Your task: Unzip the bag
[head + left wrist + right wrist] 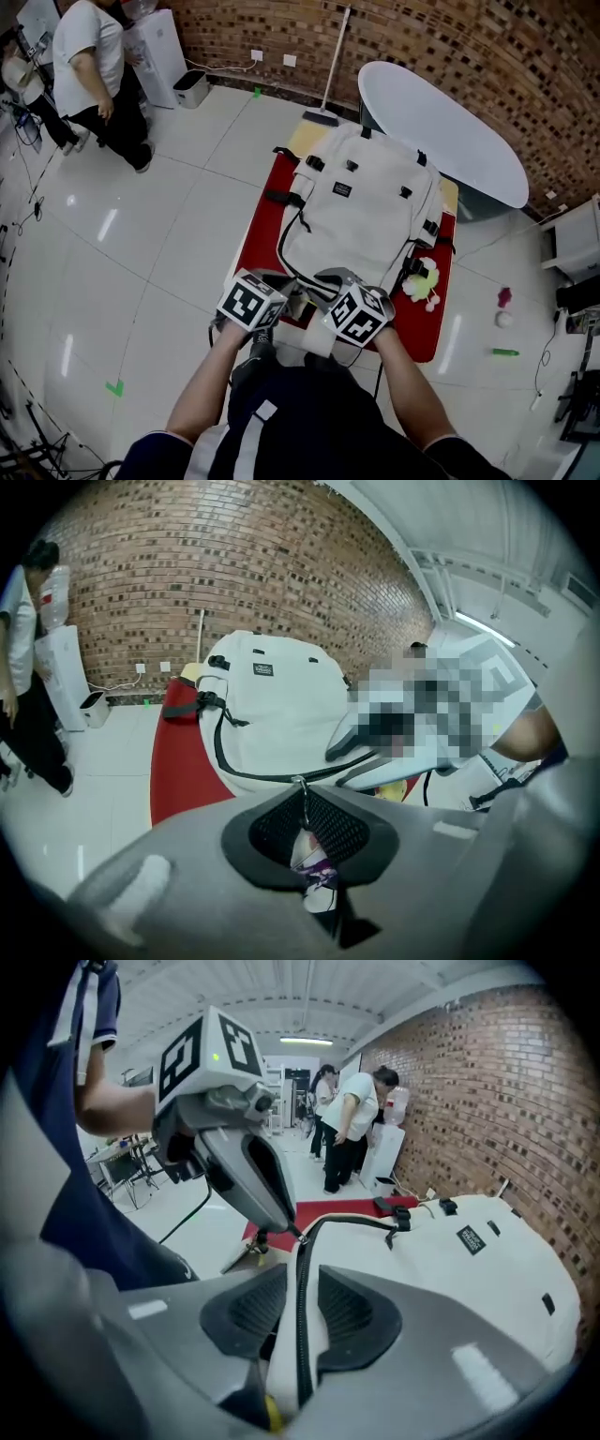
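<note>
White bag point(361, 202) lies flat on the red-covered desk point(258, 234), stretching away ahead of both claws. The left claw point(305, 832) is almost fully closed on the zipper pull point(301, 789) at its tips. The right claw point(300, 1307) pinches the bag's zipped edge between its pads, I think to keep the cloth tight for the pulling.

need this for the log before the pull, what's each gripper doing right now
left gripper: closed on the zipper pull.
right gripper: closed on the bag edge, which fills the gap between its pads.
</note>
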{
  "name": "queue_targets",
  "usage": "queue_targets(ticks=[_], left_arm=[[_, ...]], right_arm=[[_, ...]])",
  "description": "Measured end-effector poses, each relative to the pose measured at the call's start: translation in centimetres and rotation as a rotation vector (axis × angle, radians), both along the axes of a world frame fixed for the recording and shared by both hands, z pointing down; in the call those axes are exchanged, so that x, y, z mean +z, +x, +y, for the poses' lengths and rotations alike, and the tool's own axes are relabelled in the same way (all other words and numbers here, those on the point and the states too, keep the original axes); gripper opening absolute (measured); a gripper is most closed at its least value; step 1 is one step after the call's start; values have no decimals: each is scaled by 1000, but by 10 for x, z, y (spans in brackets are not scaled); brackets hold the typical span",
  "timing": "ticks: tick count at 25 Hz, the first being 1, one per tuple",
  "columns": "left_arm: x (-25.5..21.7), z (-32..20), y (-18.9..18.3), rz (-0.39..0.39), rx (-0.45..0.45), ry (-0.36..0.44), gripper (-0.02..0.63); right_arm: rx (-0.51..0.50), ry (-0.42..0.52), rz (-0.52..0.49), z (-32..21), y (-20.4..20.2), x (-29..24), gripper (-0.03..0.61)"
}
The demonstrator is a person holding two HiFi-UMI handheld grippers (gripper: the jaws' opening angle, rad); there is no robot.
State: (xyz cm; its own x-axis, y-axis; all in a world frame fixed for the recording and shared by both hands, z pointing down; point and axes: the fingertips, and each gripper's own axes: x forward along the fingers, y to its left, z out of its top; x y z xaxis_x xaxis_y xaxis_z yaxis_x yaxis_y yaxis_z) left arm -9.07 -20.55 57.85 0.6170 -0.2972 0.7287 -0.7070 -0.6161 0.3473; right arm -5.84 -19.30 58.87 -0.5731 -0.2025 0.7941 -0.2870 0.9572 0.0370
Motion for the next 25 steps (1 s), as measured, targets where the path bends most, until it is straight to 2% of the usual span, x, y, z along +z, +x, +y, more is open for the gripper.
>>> queue_targets(ticks=[7, 13, 19, 22, 23, 25], left_arm=[[5, -2, -7, 64, 98, -19, 23], [-3, -9, -16, 136, 170, -30, 21], [-10, -19, -24, 194, 197, -37, 21], [-10, -23, -22, 197, 234, -45, 21], [-10, -22, -21, 198, 257, -51, 21], [-9, -17, -17, 202, 303, -65, 21]], right_arm=[[-8, -70, 110, 8, -1, 8, 54], [9, -107, 129, 7, -4, -4, 46], [46, -124, 115, 3, -6, -15, 46], [80, -82, 94, 0, -4, -18, 48], [110, -58, 61, -2, -4, -22, 60], [208, -26, -30, -6, 2, -36, 134]])
